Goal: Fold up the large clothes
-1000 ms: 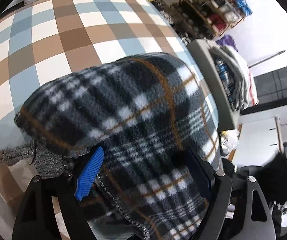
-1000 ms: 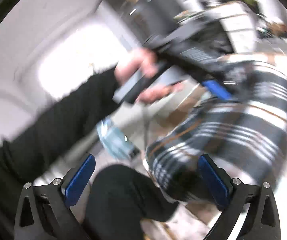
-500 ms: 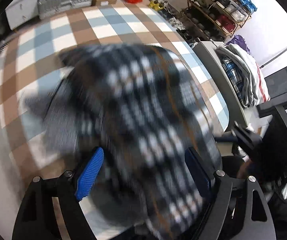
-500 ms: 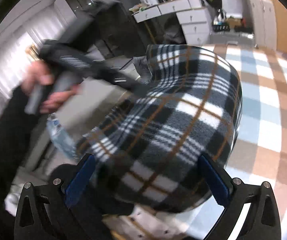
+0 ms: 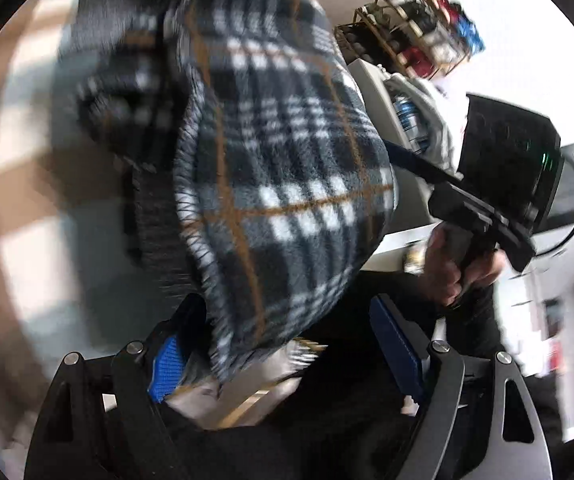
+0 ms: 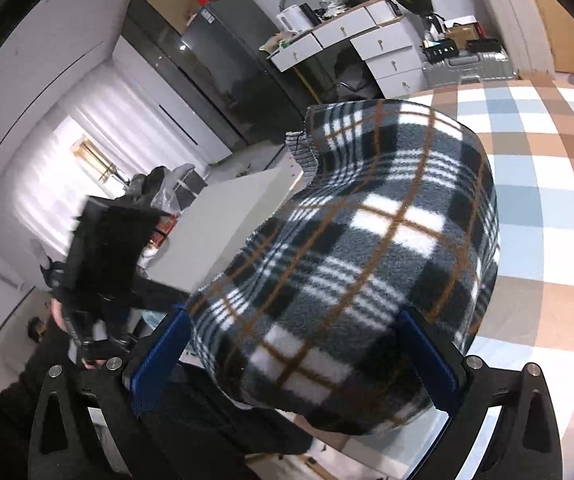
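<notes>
A dark plaid fleece garment (image 5: 287, 184) with white and orange lines lies bunched at the near edge of a checked tablecloth (image 6: 547, 184). In the left wrist view it is blurred and its hem hangs between the blue pads of my left gripper (image 5: 283, 344), whose jaws stand wide apart. In the right wrist view the garment (image 6: 367, 248) bulges between the blue pads of my right gripper (image 6: 299, 356), also wide open, and I cannot tell whether it touches them. The right gripper's body (image 5: 483, 216) shows in the left view, held in a hand.
A shoe rack (image 5: 415, 36) and a stack of folded clothes (image 5: 419, 120) stand beyond the table's right side. A white drawer unit (image 6: 367, 40), a dark cabinet (image 6: 223, 64) and a silver case (image 6: 467, 68) line the far wall. The left gripper's body (image 6: 107, 256) is at left.
The left gripper has swung right and tilted, so the garment is now blurred and higher in its view. The right gripper has moved closer to the garment, which now fills the space between its fingers.
</notes>
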`<state>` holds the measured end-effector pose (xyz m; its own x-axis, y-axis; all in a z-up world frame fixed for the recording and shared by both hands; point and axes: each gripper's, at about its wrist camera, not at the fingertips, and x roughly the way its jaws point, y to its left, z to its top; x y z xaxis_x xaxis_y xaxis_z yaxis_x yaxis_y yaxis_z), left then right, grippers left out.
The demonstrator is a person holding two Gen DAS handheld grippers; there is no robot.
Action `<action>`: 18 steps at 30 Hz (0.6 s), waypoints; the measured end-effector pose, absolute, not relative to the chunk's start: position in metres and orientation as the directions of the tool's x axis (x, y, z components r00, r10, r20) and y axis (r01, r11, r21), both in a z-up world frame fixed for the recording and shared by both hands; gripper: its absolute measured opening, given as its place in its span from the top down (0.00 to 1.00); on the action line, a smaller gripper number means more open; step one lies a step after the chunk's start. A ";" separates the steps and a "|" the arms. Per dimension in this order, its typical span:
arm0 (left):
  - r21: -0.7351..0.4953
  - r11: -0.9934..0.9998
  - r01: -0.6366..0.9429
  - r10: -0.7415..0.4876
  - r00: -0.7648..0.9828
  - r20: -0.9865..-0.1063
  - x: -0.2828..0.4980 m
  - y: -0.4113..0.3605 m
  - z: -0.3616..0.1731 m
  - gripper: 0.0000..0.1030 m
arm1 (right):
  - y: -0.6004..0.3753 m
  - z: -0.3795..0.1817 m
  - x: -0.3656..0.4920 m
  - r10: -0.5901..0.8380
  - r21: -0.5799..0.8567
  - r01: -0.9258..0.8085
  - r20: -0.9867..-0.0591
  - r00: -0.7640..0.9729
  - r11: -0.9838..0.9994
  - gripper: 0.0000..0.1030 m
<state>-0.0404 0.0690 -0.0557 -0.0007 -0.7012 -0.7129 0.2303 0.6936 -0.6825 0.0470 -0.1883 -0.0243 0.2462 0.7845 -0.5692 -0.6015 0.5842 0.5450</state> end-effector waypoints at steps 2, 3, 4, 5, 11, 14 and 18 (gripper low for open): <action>-0.723 0.655 0.218 -0.744 0.021 -0.668 -0.035 0.071 -0.054 0.59 | -0.189 -0.025 0.048 0.785 0.546 -0.601 -0.569 0.245 0.584 0.00; -0.725 0.648 0.232 -0.751 0.041 -0.659 -0.032 0.071 -0.045 0.87 | -0.190 -0.025 0.048 0.783 0.545 -0.599 -0.570 0.248 0.586 0.00; -0.735 0.629 0.254 -0.767 0.050 -0.639 -0.030 0.070 -0.037 0.88 | -0.191 -0.025 0.048 0.781 0.543 -0.597 -0.573 0.250 0.590 0.00; -0.733 0.621 0.276 -0.772 0.057 -0.633 -0.030 0.069 -0.031 0.89 | -0.192 -0.025 0.047 0.781 0.543 -0.598 -0.572 0.250 0.589 0.00; -0.506 0.752 0.422 -0.626 0.217 -0.749 -0.016 0.048 0.017 0.92 | -0.199 -0.031 0.050 0.802 0.578 -0.582 -0.544 0.247 0.572 0.00; -0.288 0.795 0.534 -0.516 0.345 -0.784 -0.008 0.027 0.043 0.92 | -0.199 -0.034 0.048 0.810 0.592 -0.575 -0.533 0.247 0.565 0.00; -0.072 0.755 0.652 -0.461 0.450 -0.765 -0.008 0.002 0.057 0.92 | -0.187 -0.038 0.045 0.823 0.612 -0.581 -0.531 0.201 0.536 0.00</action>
